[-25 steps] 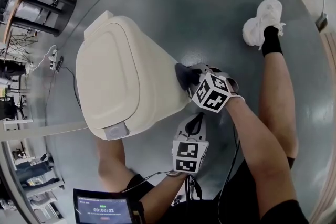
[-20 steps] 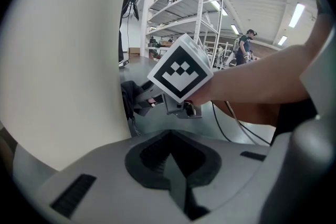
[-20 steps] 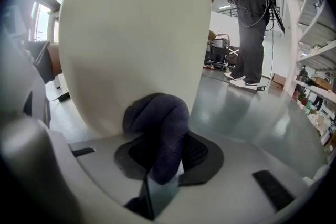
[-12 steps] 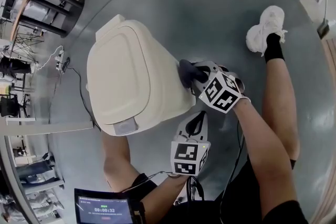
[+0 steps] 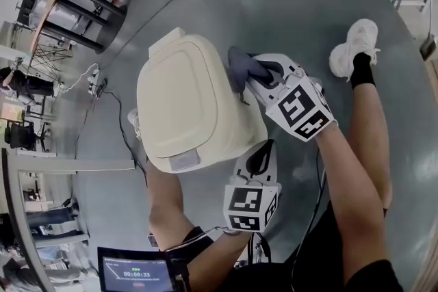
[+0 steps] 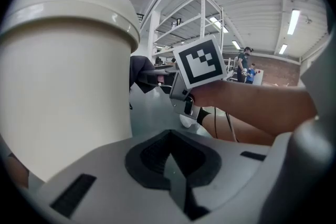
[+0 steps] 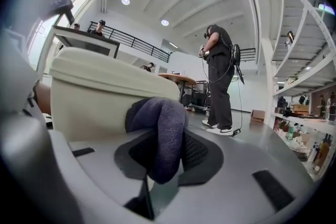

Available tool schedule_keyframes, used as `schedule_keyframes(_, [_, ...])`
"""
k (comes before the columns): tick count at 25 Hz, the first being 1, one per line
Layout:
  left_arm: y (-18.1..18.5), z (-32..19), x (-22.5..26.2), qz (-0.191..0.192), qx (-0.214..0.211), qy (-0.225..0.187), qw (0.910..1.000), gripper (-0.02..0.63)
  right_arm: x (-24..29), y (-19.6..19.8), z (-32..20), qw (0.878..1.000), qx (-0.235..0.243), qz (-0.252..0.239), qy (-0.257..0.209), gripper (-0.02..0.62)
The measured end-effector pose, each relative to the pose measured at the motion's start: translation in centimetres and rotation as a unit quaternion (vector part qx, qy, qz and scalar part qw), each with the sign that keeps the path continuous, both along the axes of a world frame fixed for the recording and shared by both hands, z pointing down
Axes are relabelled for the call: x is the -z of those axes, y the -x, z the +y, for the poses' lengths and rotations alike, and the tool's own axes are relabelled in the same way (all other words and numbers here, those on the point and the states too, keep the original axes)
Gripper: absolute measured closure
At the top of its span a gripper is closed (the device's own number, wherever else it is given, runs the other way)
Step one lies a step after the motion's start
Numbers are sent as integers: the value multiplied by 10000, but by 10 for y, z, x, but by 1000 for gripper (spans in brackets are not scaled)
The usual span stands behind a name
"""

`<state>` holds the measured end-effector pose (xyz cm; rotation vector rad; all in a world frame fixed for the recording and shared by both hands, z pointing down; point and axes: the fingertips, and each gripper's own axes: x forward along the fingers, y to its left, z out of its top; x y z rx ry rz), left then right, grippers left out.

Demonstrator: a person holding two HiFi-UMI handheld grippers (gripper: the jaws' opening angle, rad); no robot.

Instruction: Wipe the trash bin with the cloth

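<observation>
The right hand-held gripper (image 5: 259, 81), clamped on the cloth (image 5: 241, 70), has slid along the side of the trash bin (image 5: 179, 102). It is mid-wipe, and the next stroke likely needs steady pressure. The left hand-held gripper (image 5: 258, 161) waits nearby, jaws together.

Glossy grey floor (image 5: 274, 3) (white shelving (image 6: 202, 18) beyond)

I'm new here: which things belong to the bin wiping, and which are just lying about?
Job in hand: trash bin; cloth; right claw, shut on the cloth; left claw, shut and empty beside the bin.

Lying about: timer screen; dark rack.
</observation>
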<state>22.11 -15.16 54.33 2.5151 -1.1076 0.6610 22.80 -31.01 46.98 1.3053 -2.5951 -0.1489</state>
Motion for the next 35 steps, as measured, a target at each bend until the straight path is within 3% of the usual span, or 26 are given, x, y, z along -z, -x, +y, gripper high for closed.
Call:
schedule_keyframes(11, [-7,-5,-11,-9,45,-54,10000,609,-19,17,0,9991,157,-204,324,506])
schedule_keyframes(35, [15,9,-122,-423,287,973,9939,609,-164,27,-3,9838,-45,-93,1789,506])
